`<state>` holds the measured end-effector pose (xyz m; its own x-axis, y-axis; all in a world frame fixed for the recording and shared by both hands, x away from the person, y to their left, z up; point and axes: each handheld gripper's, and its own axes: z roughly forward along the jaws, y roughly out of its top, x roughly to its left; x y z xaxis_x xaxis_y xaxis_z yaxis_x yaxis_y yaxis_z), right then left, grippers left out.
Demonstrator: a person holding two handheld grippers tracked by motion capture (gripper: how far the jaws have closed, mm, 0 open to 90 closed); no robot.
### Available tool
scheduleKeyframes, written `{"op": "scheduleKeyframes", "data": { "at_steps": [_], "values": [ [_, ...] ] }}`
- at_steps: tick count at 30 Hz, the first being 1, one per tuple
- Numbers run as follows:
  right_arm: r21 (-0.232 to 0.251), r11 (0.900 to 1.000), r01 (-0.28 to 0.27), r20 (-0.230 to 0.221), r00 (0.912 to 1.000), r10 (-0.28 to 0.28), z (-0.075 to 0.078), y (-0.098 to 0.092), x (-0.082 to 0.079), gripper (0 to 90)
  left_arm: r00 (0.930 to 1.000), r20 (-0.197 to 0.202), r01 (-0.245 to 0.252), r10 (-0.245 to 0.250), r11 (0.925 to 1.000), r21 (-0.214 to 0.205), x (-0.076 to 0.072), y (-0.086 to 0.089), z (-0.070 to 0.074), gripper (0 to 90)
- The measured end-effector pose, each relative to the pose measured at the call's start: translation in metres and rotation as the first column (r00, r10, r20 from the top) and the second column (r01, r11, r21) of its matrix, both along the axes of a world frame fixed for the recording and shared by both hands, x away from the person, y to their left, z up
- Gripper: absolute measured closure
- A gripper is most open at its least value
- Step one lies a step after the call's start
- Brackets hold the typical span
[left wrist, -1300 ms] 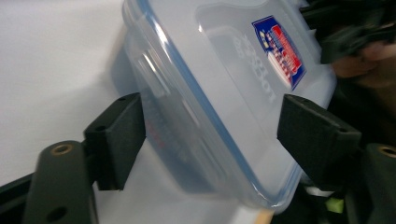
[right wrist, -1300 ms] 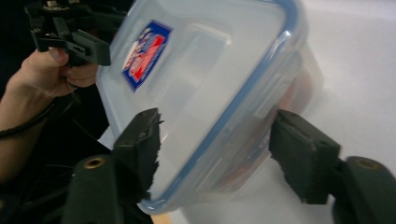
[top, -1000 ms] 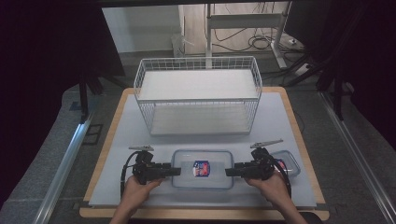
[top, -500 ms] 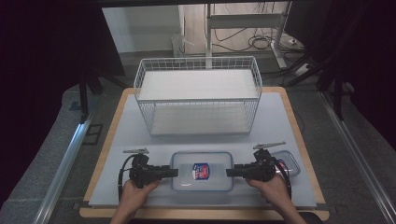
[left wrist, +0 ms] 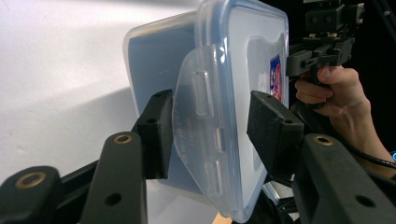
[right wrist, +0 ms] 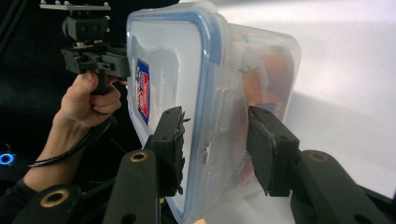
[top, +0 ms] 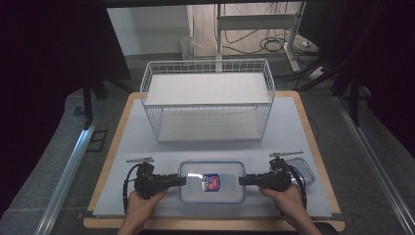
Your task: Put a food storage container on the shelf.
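Left gripper (top: 180, 180): level at the container's (top: 212, 182) left end, jaws closing around its latch.
Right gripper (top: 243, 180): level at its right end, jaws closing likewise.

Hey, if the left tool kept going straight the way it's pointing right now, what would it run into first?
Most likely the clear lidded container: the left tool points at its near end, and the side clasp already sits between the jaws, which have just been closing. Contact is hard to judge.

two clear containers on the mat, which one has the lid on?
The large container between the two grippers: its blue-rimmed lid with the sticker is on. The small container, behind the right gripper near the mat's right edge, looks open-topped.
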<state>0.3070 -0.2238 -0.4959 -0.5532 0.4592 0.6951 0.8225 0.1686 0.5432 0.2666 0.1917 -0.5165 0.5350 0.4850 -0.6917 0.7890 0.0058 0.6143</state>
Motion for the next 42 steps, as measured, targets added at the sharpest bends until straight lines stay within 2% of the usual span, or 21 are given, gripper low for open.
{"op": "scheduleKeyframes", "data": {
  "at_steps": [4, 8, 15, 20, 29, 32, 42],
  "values": [
    [-0.014, 0.9999, 0.006, 0.035, 0.9994, -0.006, 0.004, 0.0, -0.001, 57.3, 0.9998, 0.021, 0.001, -0.001, 1.0, 0.002, 0.0, -0.001, 0.005, 53.6],
    [-0.006, 0.9999, 0.011, 0.053, 0.9985, -0.011, 0.007, 0.0, -0.001, 57.3, 0.9996, 0.027, 0.002, -0.002, 0.9999, -0.013, 0.002, 0.001, 0.009, 54.0],
    [0.018, 0.9997, 0.017, 0.083, 0.9964, -0.018, 0.02, 0.0, -0.002, 57.5, 0.9969, 0.079, 0.003, -0.003, 1.0, -0.006, 0.002, 0.003, 0.025, 54.1],
    [0.016, 0.9998, 0.011, 0.107, 0.9941, -0.012, 0.029, 0.001, 0.001, 57.5, 0.9965, 0.083, 0.007, -0.007, 1.0, 0.001, 0.003, 0.002, 0.031, 54.1],
    [0.009, 1.0, -0.002, 0.173, 0.9849, 0.001, 0.057, 0.004, 0.009, 57.5, 0.9896, 0.143, 0.01, -0.013, 0.9998, 0.019, 0.012, 0.006, 0.061, 54.0],
    [0.015, 0.9999, -0.002, 0.193, 0.9813, 0.0, 0.065, 0.005, 0.013, 57.5, 0.9885, 0.151, 0.009, -0.011, 0.9998, 0.018, 0.016, 0.006, 0.069, 54.0],
    [0.023, 0.9997, 0.0, 0.207, 0.9784, -0.005, 0.083, 0.007, 0.026, 57.5, 0.9855, 0.17, -0.005, 0.0, 0.9996, 0.029, 0.028, 0.007, 0.09, 53.5]
  ]
}}
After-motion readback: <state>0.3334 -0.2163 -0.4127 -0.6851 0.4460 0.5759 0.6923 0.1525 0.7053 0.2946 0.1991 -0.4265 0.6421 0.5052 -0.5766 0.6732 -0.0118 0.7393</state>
